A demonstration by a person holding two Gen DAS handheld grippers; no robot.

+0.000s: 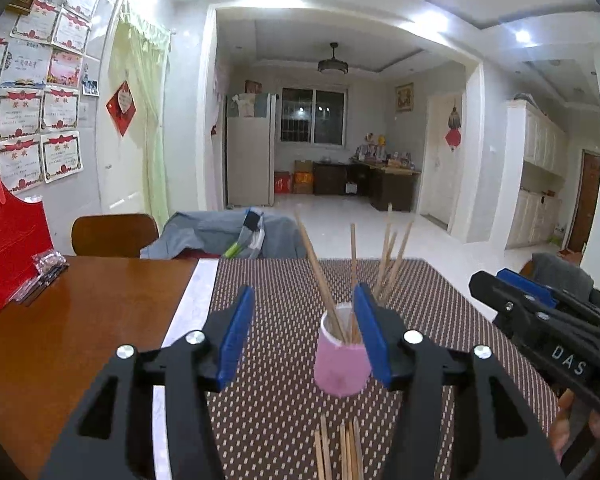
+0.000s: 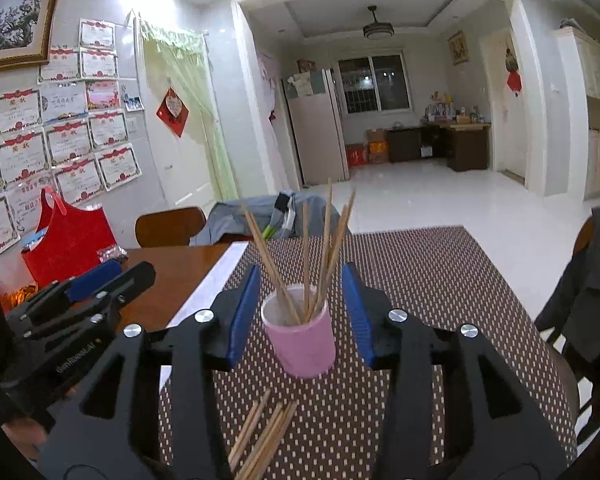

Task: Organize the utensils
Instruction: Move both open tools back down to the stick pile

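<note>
The brown wooden table (image 2: 172, 276) carries a dotted brown woven mat (image 2: 420, 280). On the mat stands an upright pink plastic cup (image 2: 304, 340) w/ several wooden chopsticks (image 2: 324, 248) already inside. More loose wooden chopsticks (image 2: 264, 436) lie flat on the mat just in front of the cup. Left tongs (image 1: 304, 332) & right tongs (image 2: 300, 312) are both wide open, holding nothing, hovering near the cup. Step in hand, I judge: task partly done. Next move probably needs one pair of tongs lowered to the loose sticks, to close on one & put it in the cup.

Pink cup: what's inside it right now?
The pink cup holds several wooden chopsticks standing upright and fanned out. Its wall hides their lower ends and the bottom. More loose chopsticks lie on the placemat.
</note>
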